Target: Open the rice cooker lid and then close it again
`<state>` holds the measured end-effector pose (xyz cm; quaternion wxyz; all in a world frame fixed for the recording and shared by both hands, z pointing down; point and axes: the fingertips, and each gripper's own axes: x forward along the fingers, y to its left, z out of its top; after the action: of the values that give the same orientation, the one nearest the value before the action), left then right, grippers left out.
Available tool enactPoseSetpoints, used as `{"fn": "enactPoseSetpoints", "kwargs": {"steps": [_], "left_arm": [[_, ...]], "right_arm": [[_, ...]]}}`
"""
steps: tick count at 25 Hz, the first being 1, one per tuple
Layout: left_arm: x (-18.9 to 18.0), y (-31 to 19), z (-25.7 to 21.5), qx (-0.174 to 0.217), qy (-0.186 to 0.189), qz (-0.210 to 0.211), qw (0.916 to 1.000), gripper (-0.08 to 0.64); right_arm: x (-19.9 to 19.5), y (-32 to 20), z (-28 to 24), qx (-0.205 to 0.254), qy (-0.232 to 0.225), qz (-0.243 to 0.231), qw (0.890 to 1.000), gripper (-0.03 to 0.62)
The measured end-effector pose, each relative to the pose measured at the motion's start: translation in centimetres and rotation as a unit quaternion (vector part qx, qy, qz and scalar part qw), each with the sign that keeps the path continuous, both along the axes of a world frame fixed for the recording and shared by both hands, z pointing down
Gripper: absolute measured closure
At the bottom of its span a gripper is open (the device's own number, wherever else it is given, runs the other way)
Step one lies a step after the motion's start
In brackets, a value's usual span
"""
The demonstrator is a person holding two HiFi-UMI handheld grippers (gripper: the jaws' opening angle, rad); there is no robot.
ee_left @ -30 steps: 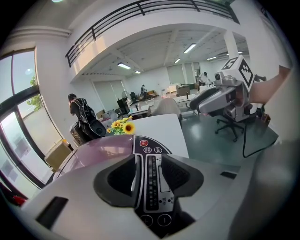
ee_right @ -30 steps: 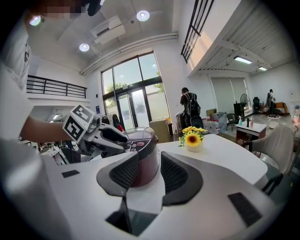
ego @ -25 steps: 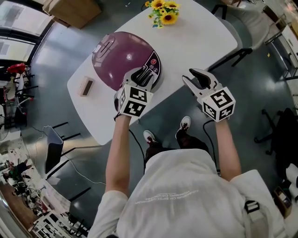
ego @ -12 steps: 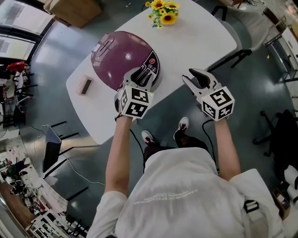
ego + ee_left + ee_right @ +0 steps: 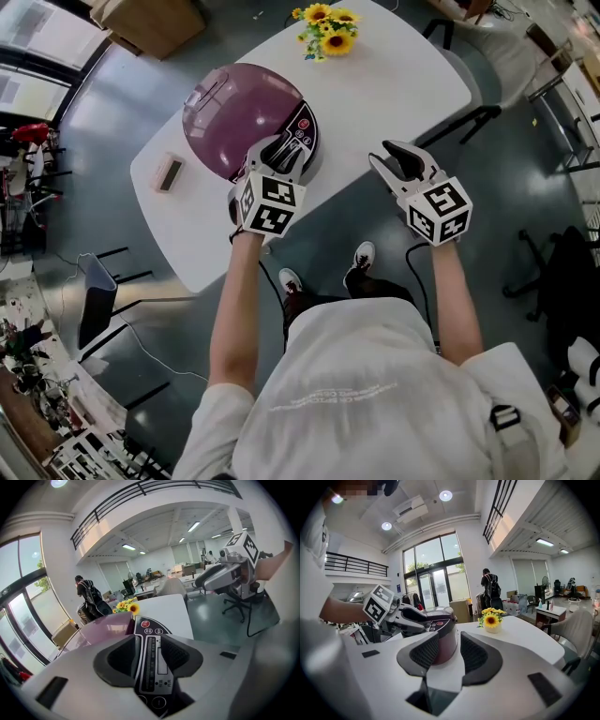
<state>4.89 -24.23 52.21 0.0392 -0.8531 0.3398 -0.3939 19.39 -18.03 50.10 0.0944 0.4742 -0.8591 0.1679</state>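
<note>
The rice cooker (image 5: pixel 253 122) is sitting just ahead of and beneath the left claw (image 5: pixel 284 150), with its purple lid (image 5: pixel 101 630) lying shut, so the opening is, by my reading, still to come. The cooker's control panel (image 5: pixel 151 629) is showing straight down the gap between this claw's jaws. They have just been closing a little and are standing about half apart. The pads are pinching nothing, only hovering over the panel's button strip.

I am not making out the lid's release catch from here. It is probably sitting just beyond the claw's tips, where panel meets lid. The step is calling for a narrowed jaw, one tip pressing squarely on the catch, then the claw drawing back toward the person so the lid is swinging up clear of it.

The right claw (image 5: pixel 398 157) is waiting well off to the left claw's right, near the white table (image 5: pixel 403 75) edge. Its jaws are standing wide and carrying nothing. It is well placed for steadying the cooker's body if the press is shoving it along.

A sunflower bunch (image 5: pixel 325 26) is standing far beyond both claws, out of the way.
</note>
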Motion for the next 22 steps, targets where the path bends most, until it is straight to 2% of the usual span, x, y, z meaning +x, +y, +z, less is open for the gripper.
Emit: {"fn": "enactPoseSetpoints", "kwargs": {"steps": [4, 10, 14, 22], "left_arm": [[0.1, 0.5, 0.0, 0.047, 0.000, 0.019, 0.9987, 0.387], [0.1, 0.8, 0.1, 0.024, 0.007, 0.048, 0.9985, 0.390], [-0.3, 1.1, -1.2, 0.036, 0.014, 0.057, 0.9976, 0.367], [-4.1, 0.8, -6.6, 0.043, 0.105, 0.030, 0.9930, 0.367]], "right_arm": [[0.4, 0.4, -1.0, 0.005, 0.007, 0.003, 1.000, 0.431], [0.2, 0.3, -3.3, 0.023, 0.013, 0.017, 1.000, 0.433], [-0.4, 0.3, -5.0, 0.039, 0.020, 0.023, 0.999, 0.431], [-3.5, -0.4, -9.3, 0.081, 0.035, 0.022, 0.996, 0.434]]}}
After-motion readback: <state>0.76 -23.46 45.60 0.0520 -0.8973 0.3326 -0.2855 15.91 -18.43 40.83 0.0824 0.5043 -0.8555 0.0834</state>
